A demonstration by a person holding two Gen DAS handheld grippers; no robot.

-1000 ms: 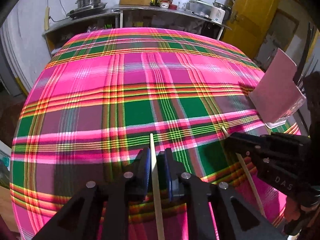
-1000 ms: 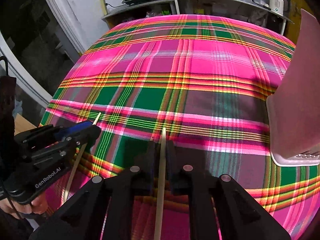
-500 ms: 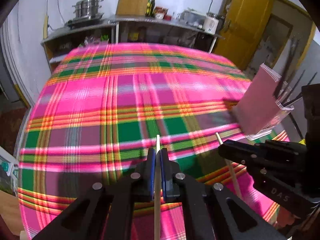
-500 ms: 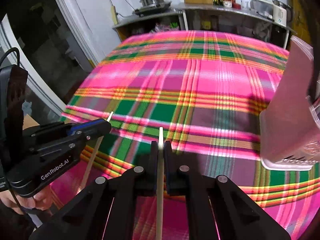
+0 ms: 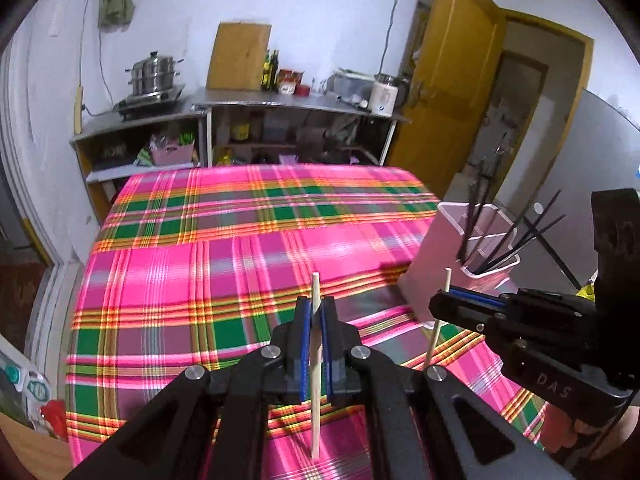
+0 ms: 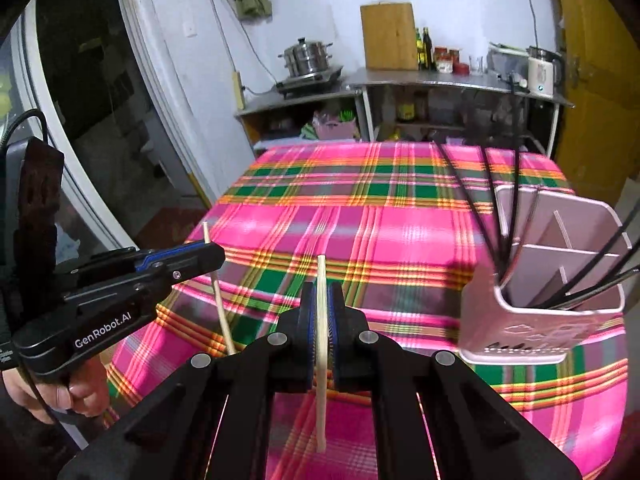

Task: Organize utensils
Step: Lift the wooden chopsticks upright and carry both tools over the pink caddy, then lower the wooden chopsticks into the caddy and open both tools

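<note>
Both claws raised | slim wooden chopsticks (image 5: 315, 364) gripped (pink ribbed holder (image 6: 540, 312) nearer)

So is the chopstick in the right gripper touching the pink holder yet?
Apart. In the right wrist view, the light chopstick clamped in the right gripper stands well left of the pink holder, with plaid cloth showing between them.

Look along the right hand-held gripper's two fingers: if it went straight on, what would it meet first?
Probably the plaid tablecloth. The right hand-held gripper, shut on a wooden chopstick, points down over open cloth. The pink utensil holder sits off to its right, seemingly outside that line, though depth is uncertain.
</note>
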